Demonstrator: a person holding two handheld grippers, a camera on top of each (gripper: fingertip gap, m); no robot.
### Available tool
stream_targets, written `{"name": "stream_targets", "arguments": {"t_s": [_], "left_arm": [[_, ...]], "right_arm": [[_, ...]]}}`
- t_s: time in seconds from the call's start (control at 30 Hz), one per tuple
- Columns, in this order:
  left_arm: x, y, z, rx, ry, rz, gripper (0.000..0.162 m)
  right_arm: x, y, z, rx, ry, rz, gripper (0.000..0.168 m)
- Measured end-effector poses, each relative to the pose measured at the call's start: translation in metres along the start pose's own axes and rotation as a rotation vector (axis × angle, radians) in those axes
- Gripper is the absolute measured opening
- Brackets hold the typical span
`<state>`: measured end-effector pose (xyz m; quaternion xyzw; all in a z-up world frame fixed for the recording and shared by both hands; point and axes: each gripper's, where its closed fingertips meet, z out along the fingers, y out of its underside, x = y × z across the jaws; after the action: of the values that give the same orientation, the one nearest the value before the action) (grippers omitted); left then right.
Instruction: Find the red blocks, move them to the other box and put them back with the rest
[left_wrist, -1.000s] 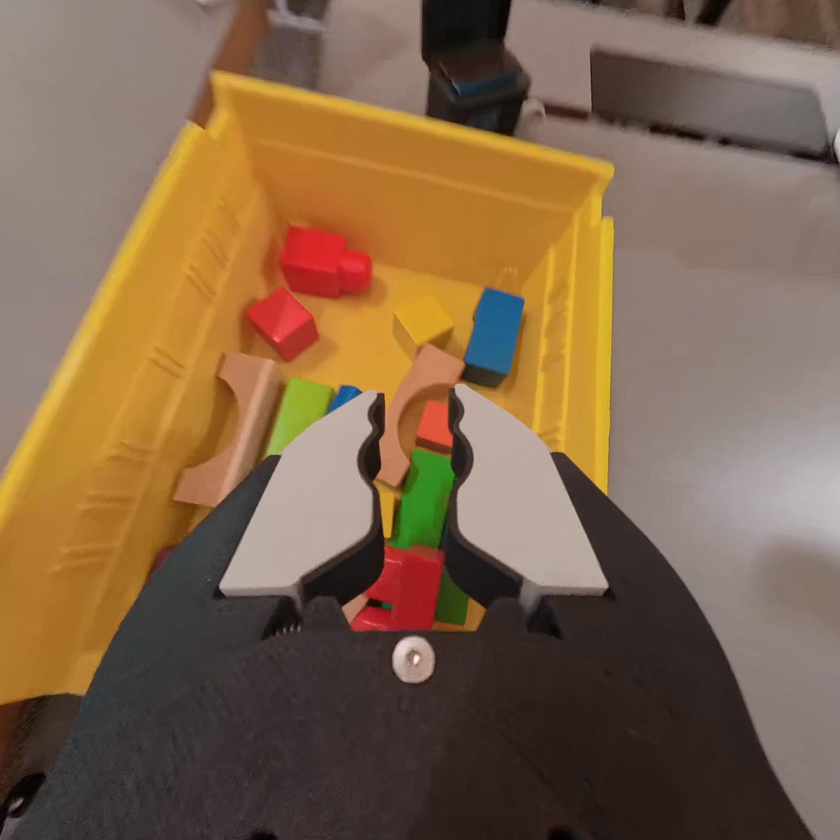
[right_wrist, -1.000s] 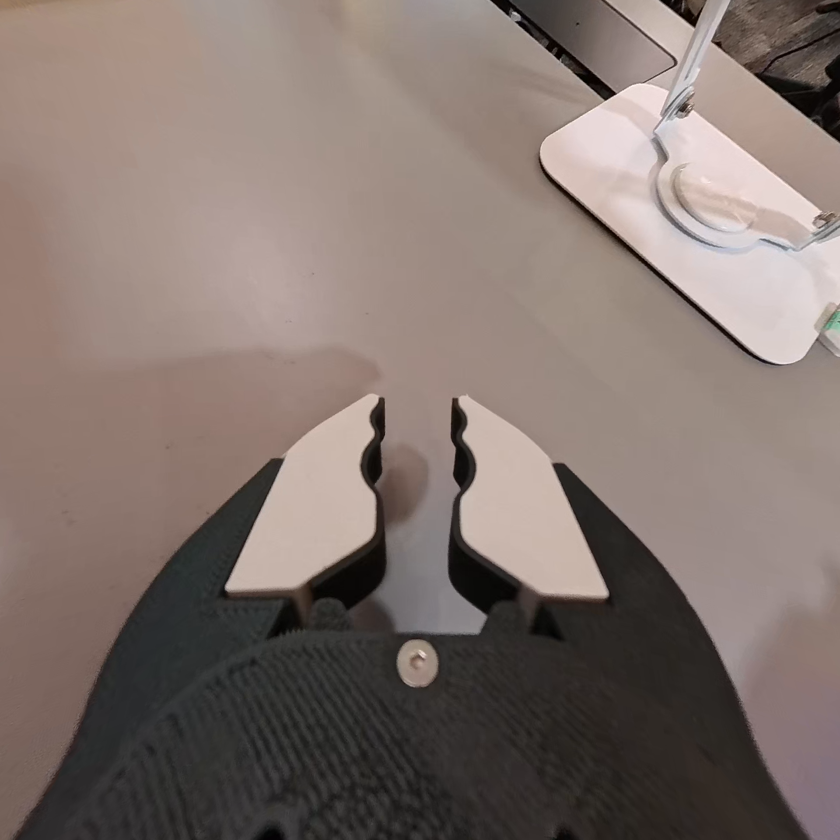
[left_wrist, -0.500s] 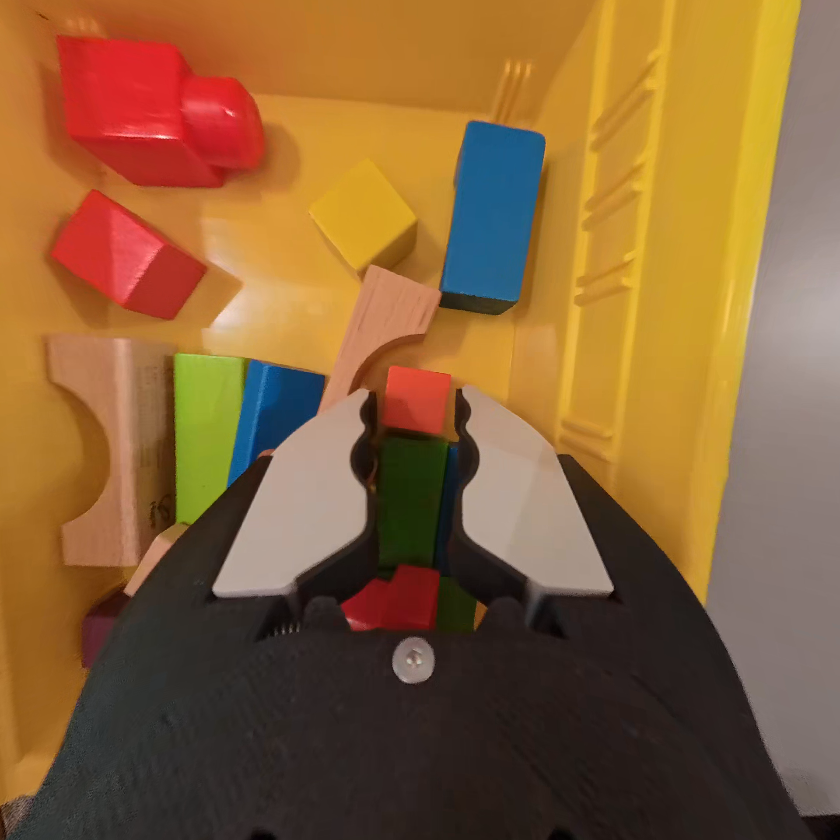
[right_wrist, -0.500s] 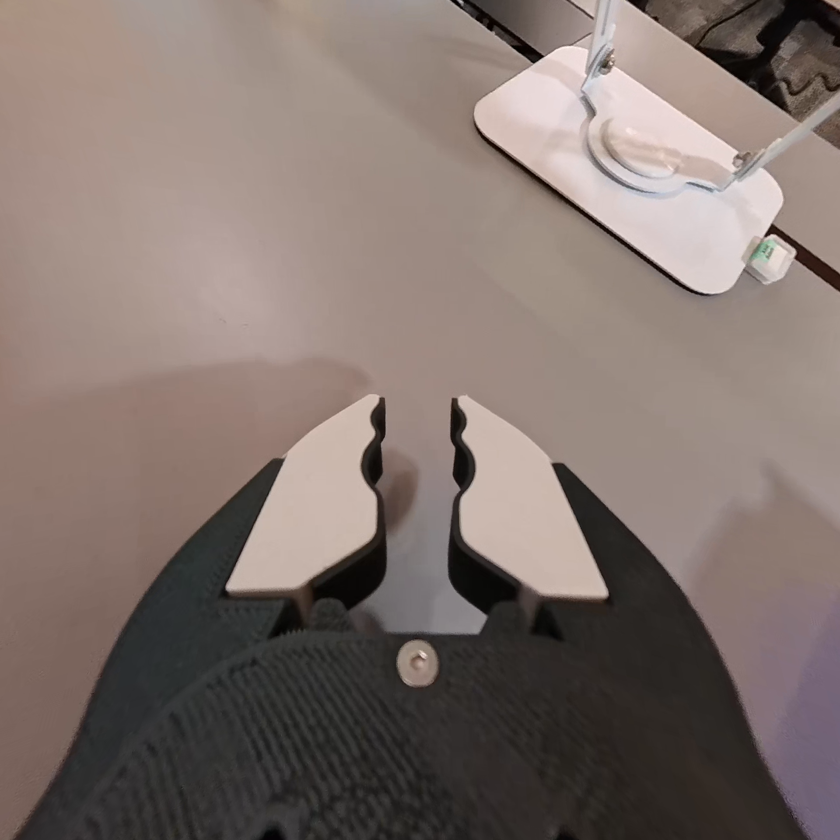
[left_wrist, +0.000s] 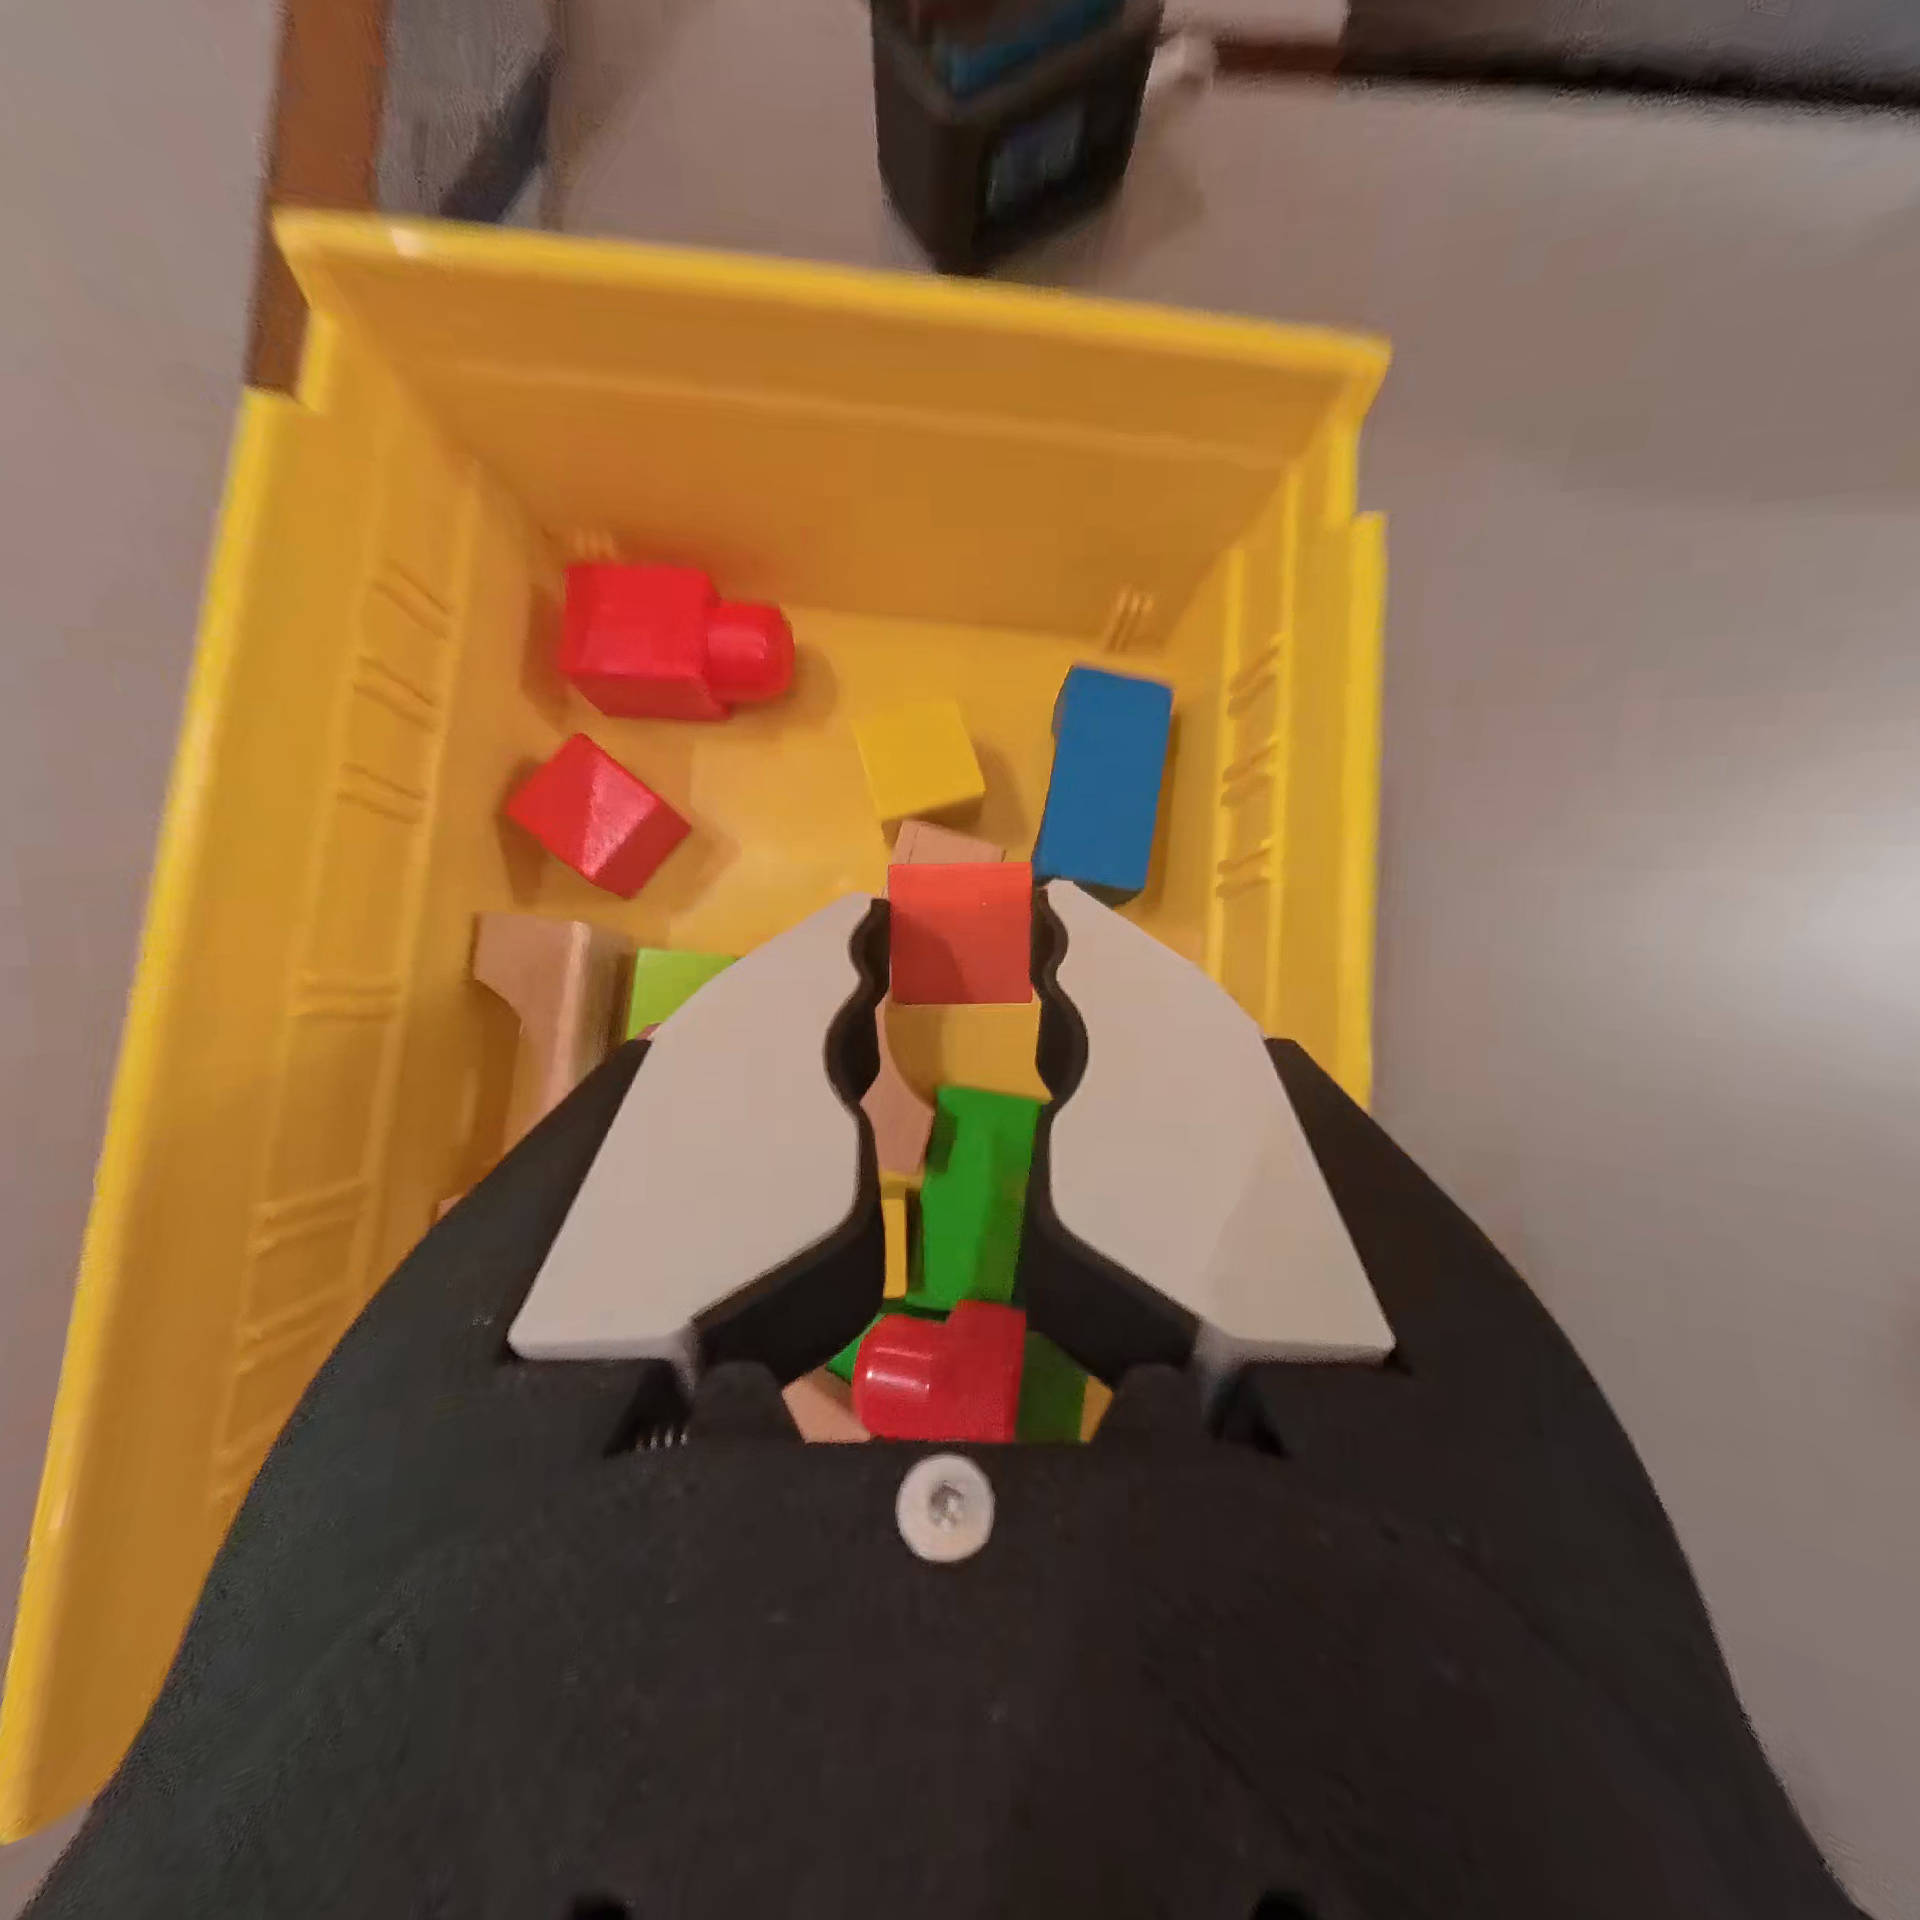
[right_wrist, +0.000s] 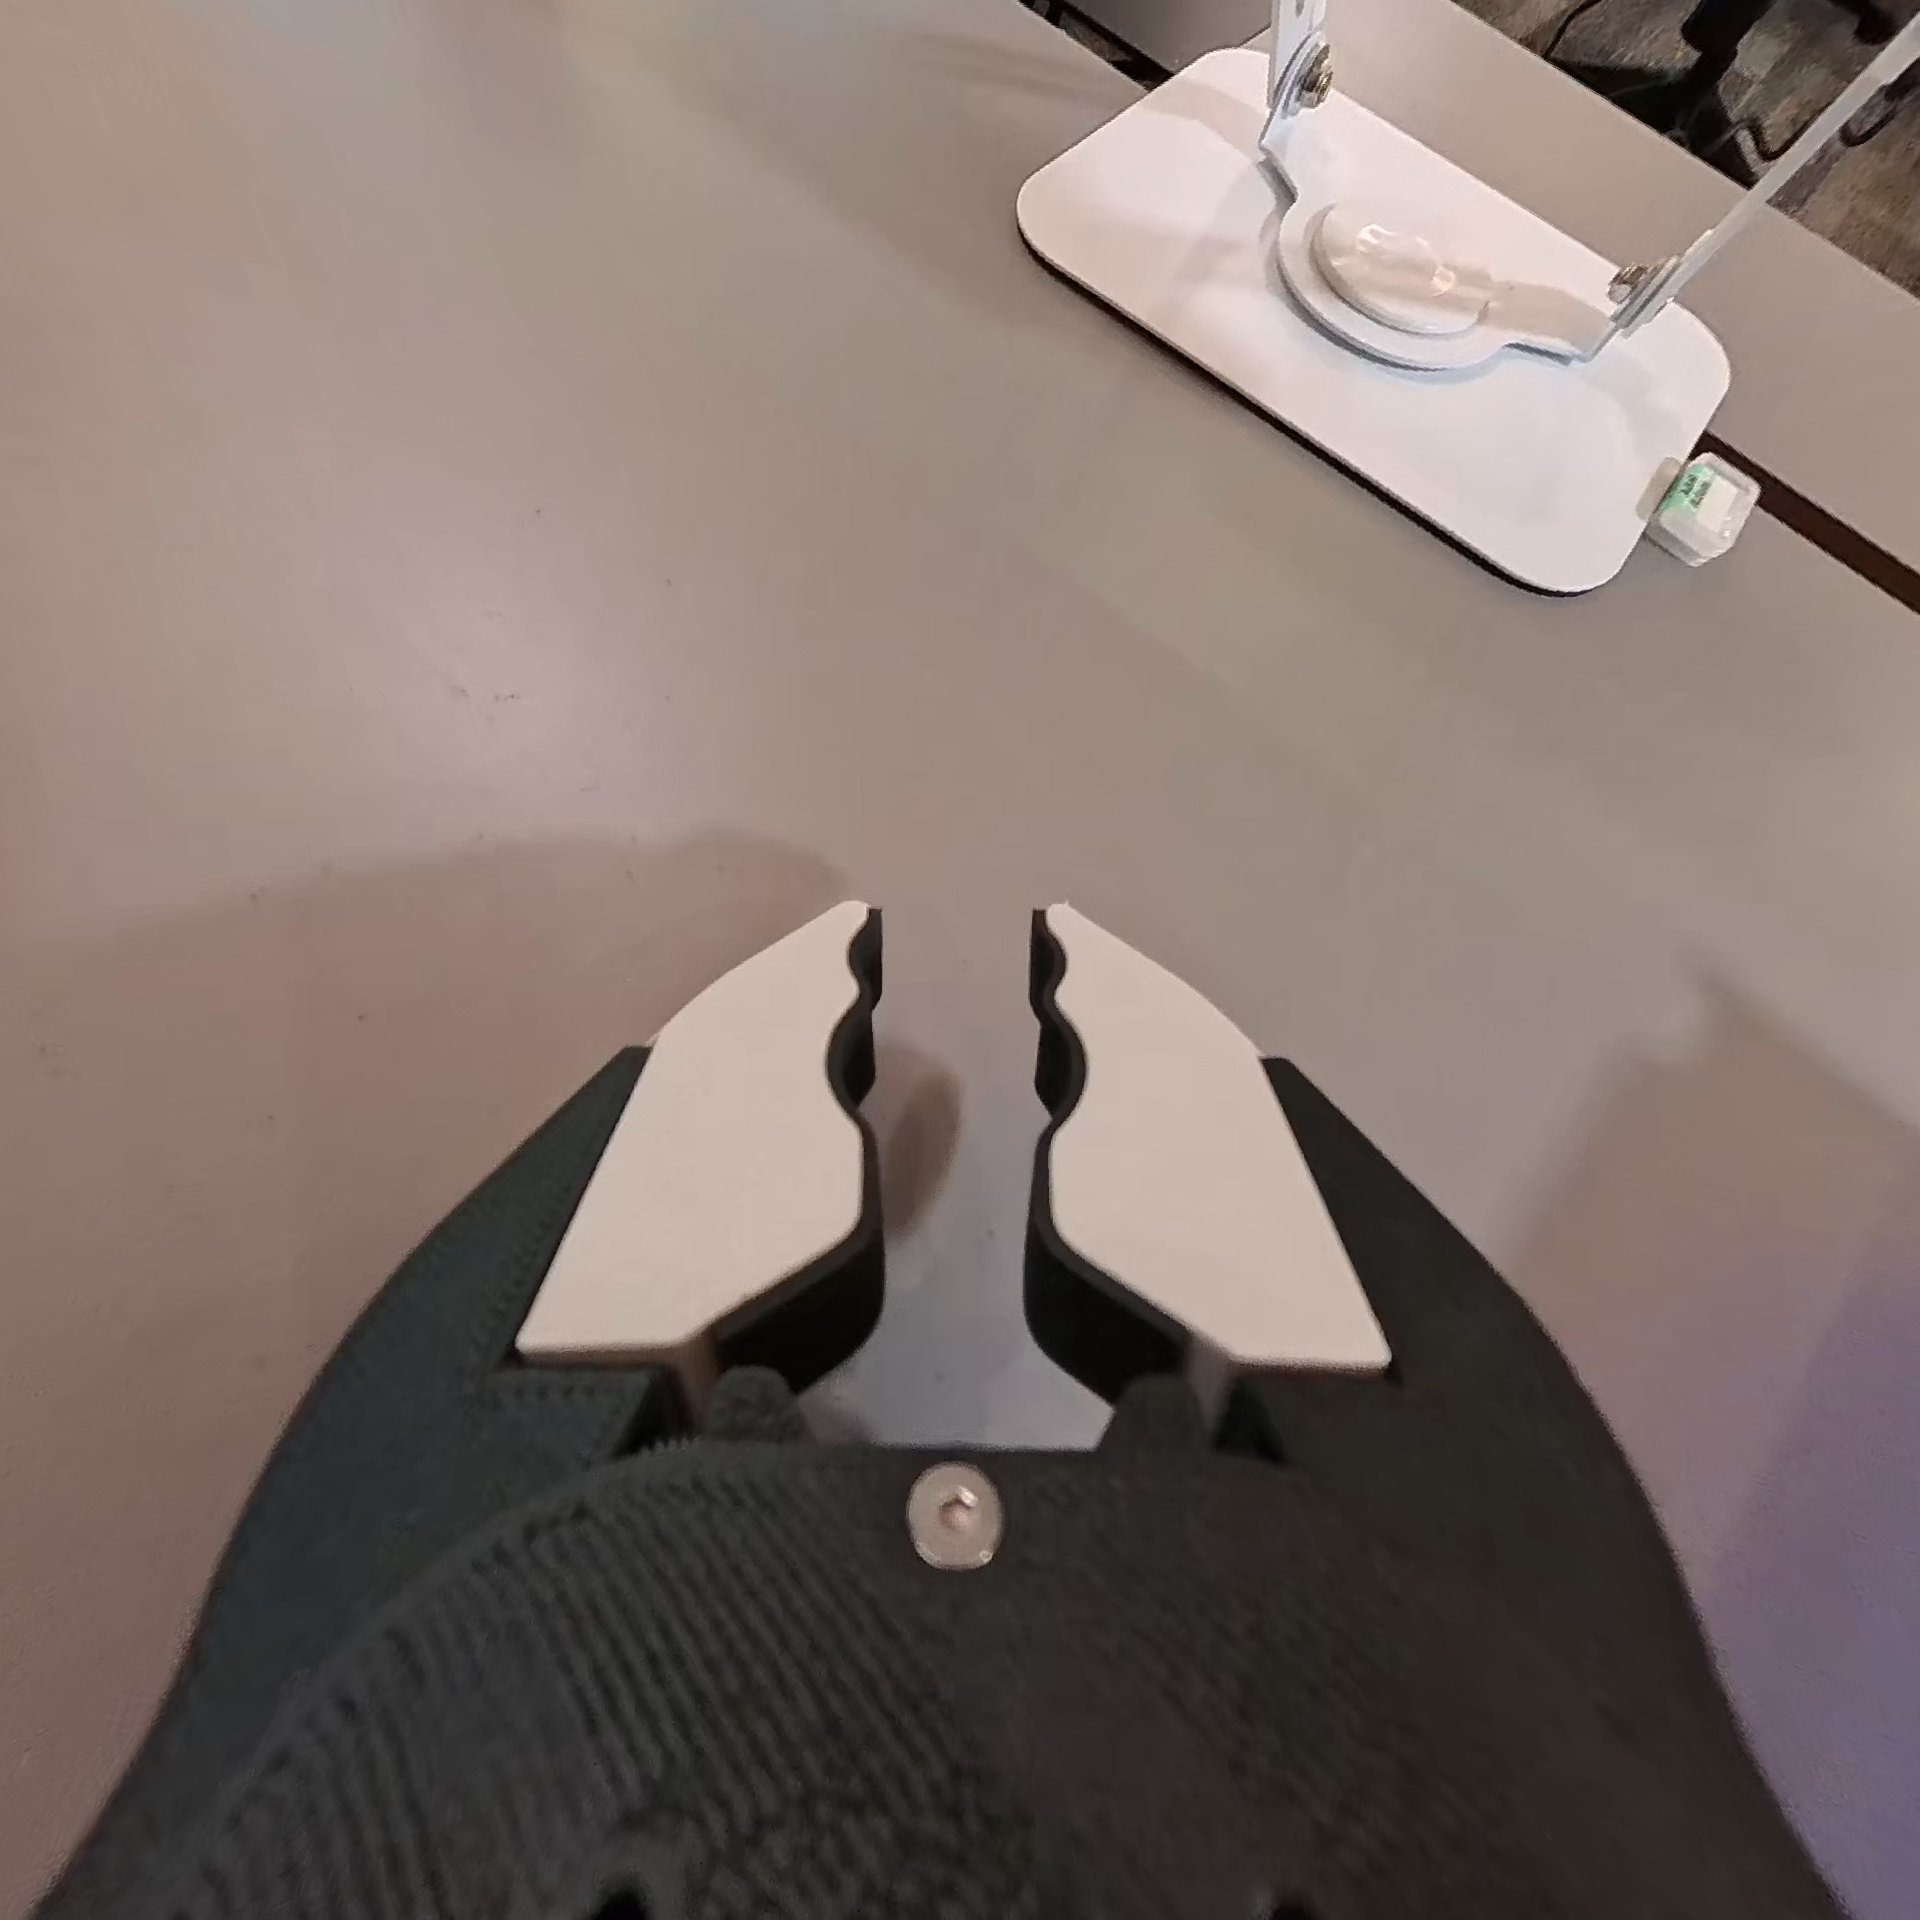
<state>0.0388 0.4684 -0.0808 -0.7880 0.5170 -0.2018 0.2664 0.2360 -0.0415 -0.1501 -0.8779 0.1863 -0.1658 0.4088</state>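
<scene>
My left gripper is shut on an orange-red cube and holds it above the yellow box. In the box lie a red block with a round knob, a red roof-shaped block, and another red knobbed block under the gripper. Blue, yellow, green and plain wooden blocks lie with them. My right gripper is open and empty, low over the bare grey table.
A white stand base with a metal arm sits at the back right in the right wrist view, a small white-green object beside it. A dark box stands behind the yellow box. There is about 55 cm between the tips of the two grippers. It is some 11 cm from my left tips to the red roof-shaped block.
My left gripper went down into the box, shut on the orange-red cube and lifted it up out of the pile. The right gripper drifted slightly over the table, still open.
</scene>
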Motion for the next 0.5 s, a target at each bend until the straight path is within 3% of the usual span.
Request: {"name": "stream_targets", "arguments": {"t_s": [0.13,0.27,0.37,0.5], "left_arm": [[0.023,-0.034,-0.033,0.195,0.124,-0.031,0.026],[0.077,-0.061,-0.064,0.327,0.336,-0.022,0.026],[0.141,-0.072,-0.082,0.392,0.562,-0.002,0.026],[0.253,-0.063,-0.090,0.386,0.919,0.034,0.026]], "right_arm": [[-0.004,0.000,0.003,-0.006,-0.011,-0.009,0.028],[-0.008,-0.005,0.004,0.007,-0.014,-0.034,0.027],[-0.012,-0.012,0.002,0.042,-0.023,-0.035,0.027],[-0.025,-0.036,-0.009,0.146,-0.062,-0.023,0.030]]}}
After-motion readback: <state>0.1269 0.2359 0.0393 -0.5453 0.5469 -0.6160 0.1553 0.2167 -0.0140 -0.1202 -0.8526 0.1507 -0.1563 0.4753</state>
